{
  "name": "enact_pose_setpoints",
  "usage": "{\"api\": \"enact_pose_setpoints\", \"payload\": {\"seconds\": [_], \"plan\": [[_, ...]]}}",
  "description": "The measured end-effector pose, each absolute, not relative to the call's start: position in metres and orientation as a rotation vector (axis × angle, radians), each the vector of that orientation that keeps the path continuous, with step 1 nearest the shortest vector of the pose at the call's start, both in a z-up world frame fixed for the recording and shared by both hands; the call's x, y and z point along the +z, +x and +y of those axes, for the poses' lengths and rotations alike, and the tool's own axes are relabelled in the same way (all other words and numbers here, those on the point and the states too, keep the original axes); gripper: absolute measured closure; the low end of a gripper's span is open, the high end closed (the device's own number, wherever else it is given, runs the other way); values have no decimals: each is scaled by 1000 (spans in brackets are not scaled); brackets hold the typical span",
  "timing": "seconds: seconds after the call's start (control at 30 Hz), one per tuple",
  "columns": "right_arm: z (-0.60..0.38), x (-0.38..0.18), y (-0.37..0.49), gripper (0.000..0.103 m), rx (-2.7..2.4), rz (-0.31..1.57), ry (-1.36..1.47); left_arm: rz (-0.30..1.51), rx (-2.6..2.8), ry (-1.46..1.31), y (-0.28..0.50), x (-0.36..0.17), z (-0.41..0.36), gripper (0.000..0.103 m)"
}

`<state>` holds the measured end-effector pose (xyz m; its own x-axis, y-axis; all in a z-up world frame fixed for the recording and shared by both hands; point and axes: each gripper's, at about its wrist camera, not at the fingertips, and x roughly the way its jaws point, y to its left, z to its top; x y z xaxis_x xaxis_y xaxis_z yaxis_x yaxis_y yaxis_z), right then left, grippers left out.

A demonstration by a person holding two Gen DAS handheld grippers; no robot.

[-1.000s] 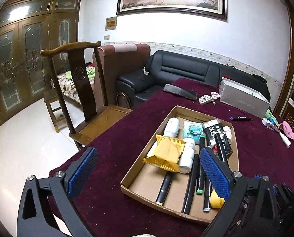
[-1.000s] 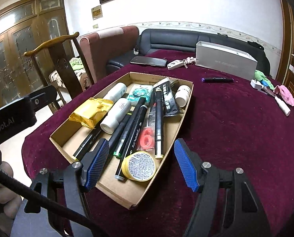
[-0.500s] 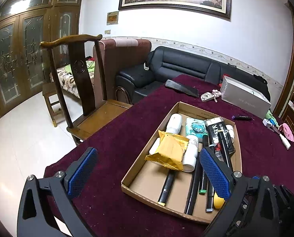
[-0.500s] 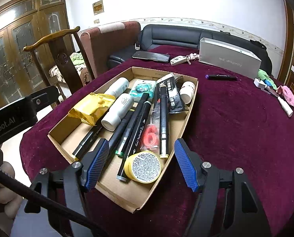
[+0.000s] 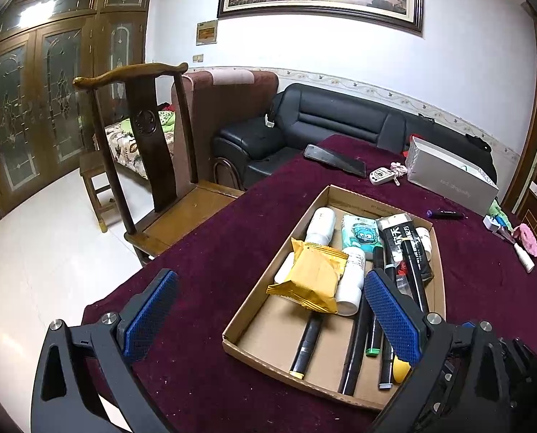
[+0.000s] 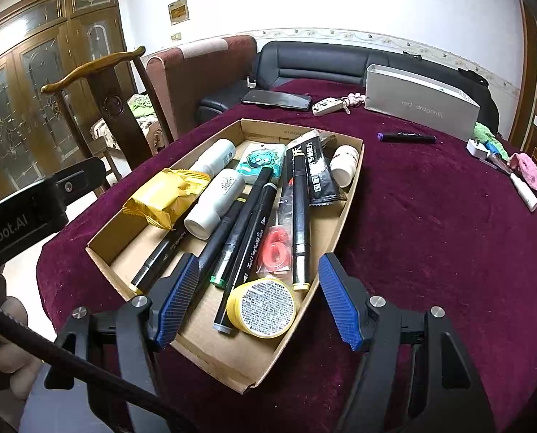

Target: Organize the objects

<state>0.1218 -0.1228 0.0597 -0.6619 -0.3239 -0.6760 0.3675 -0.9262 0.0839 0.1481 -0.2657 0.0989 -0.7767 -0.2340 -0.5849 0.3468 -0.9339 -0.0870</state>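
A shallow cardboard tray point(image 6: 351, 180) lies on the maroon tablecloth; it also shows in the left wrist view point(image 5: 254, 299). It holds a yellow snack packet point(image 6: 164, 195) point(image 5: 313, 276), white bottles point(image 6: 216, 205), several black markers point(image 6: 248, 223), a teal tissue pack point(image 6: 259, 162), a black sachet point(image 6: 313, 169), a red item in clear wrap point(image 6: 277, 249) and a yellow round tin point(image 6: 263, 306). My right gripper point(image 6: 257, 306) is open and empty, its pads either side of the tin at the tray's near end. My left gripper point(image 5: 268, 317) is open and empty above the tray's near left corner.
A purple-capped black pen point(image 6: 407, 138), a grey box point(image 6: 420, 108), a key fob point(image 6: 328, 105), a black phone point(image 6: 277, 99) and small items at the far right point(image 6: 510, 169) lie on the table. A wooden chair point(image 5: 149, 166) stands at its left edge; a black sofa point(image 5: 337, 122) is behind.
Both grippers have drawn back and risen slightly, so the tray sits a little farther away in view. Both stay open. Nothing in the tray has moved.
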Motion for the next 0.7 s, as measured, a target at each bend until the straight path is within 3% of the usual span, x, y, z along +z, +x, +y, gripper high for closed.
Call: {"api": "enact_pose_setpoints", "payload": {"seconds": [0.7], "plan": [[-116, 63, 122, 34, -2571, 60, 1018, 209, -2714, 845, 150, 104, -249, 2]]}}
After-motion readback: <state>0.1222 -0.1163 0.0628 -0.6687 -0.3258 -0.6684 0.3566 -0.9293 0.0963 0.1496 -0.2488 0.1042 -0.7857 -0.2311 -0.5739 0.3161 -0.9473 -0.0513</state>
